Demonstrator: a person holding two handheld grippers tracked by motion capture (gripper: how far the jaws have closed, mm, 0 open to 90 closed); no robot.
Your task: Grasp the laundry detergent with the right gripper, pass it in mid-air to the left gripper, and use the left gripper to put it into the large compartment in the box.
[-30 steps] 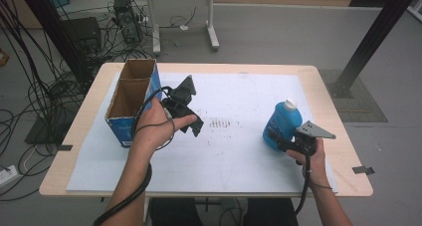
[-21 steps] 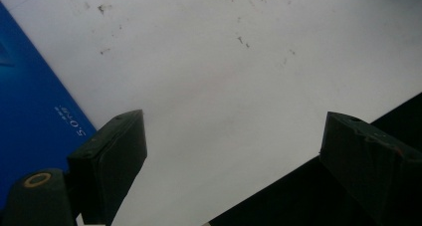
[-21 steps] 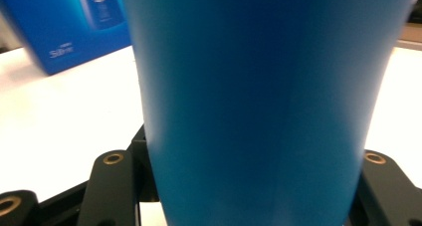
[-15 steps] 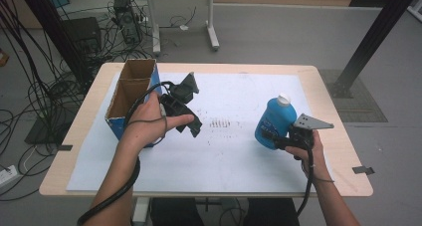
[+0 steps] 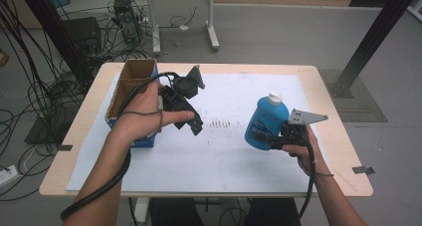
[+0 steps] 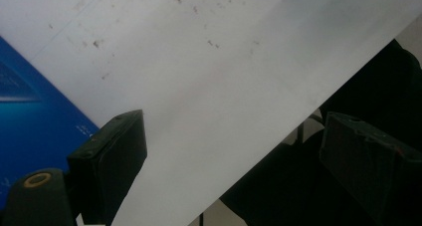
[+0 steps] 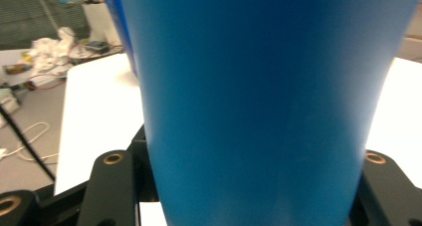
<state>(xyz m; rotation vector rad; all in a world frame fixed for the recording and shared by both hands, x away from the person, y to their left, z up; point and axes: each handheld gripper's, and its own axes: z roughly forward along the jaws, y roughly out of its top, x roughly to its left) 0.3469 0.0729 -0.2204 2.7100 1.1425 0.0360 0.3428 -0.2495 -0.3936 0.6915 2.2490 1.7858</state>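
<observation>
Both claws were black, blocky, with brass-ringed screw holes. The right claw (image 5: 268,136) carried a grey three-cornered plate; the left claw (image 5: 191,124) trailed a thick black cable. Forearms were unsleeved.

1. One blue bottle (image 5: 265,120) with a white cap, right of the cardboard box (image 5: 131,89).
2. One open cardboard box with blue sides.
3. Two handheld grippers: the left gripper (image 5: 193,125) just beside the box, the right gripper (image 5: 262,138) at the bottle.
4. One white paper sheet (image 5: 219,156) under the box.
5. One wooden table (image 5: 343,151).

Open white sheet (image 5: 224,151) lies between cardboard box (image 5: 130,99) and blue bottle (image 5: 265,120).
</observation>
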